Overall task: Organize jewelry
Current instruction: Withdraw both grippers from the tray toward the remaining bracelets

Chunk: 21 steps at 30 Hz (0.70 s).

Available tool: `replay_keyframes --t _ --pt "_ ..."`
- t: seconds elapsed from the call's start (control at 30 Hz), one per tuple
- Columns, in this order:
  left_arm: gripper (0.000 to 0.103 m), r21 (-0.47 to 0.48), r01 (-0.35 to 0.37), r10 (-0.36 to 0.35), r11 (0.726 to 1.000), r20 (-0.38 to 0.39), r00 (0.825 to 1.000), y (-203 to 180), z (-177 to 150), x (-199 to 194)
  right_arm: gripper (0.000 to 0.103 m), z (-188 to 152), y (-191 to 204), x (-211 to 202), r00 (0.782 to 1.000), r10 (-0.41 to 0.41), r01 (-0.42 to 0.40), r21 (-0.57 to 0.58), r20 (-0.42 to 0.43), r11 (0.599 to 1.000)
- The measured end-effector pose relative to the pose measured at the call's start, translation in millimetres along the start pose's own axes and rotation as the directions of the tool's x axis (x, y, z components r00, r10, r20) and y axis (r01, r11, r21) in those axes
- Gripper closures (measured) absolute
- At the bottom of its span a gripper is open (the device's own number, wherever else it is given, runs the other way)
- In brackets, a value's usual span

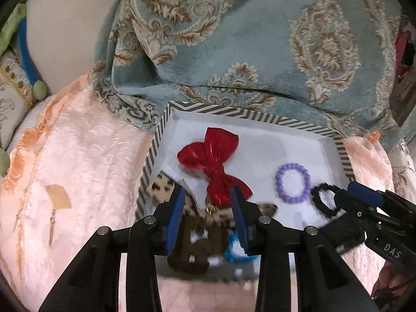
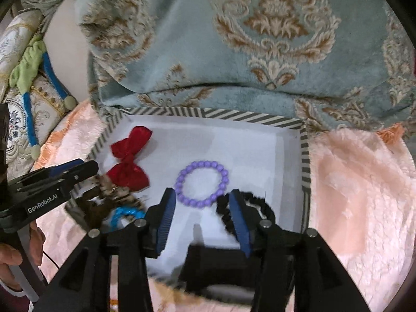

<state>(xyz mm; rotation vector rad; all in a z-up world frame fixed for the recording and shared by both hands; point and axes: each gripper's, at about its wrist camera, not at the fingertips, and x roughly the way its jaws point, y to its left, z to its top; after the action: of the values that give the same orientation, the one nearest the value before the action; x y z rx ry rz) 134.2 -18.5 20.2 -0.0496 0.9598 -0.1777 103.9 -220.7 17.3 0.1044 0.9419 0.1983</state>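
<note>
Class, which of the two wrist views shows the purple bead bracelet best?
The right wrist view: the purple bead bracelet lies near the picture's middle, whole and large, just beyond the right gripper. The left wrist view shows it whole too, but smaller and off to the right in the striped tray.

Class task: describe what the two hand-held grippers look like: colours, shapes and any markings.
Both are black plastic. The left gripper and right gripper each have two angular arms with silver round pins and blue ribbed pads lining the jaws. White lettering reads "GenRobot.AI" on the left gripper's body and "DAS" on the right's.
</note>
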Motion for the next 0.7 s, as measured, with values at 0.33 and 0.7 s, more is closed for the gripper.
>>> replay_keyframes --t 0.33,0.7 --pt "0.083 0.023 -0.023 0.022 0.999 0.052 0.998 -10 -47 -62 0.054 -52 28 -61 0.999 0.001 0.0 -0.023 0.042 1.0" --pt "0.083 0.088 -0.079 0.068 0.993 0.118 0.991 -27 -95 -113 0.048 -97 42 -109 0.998 0.006 -0.004 -0.031 0.069 1.0"
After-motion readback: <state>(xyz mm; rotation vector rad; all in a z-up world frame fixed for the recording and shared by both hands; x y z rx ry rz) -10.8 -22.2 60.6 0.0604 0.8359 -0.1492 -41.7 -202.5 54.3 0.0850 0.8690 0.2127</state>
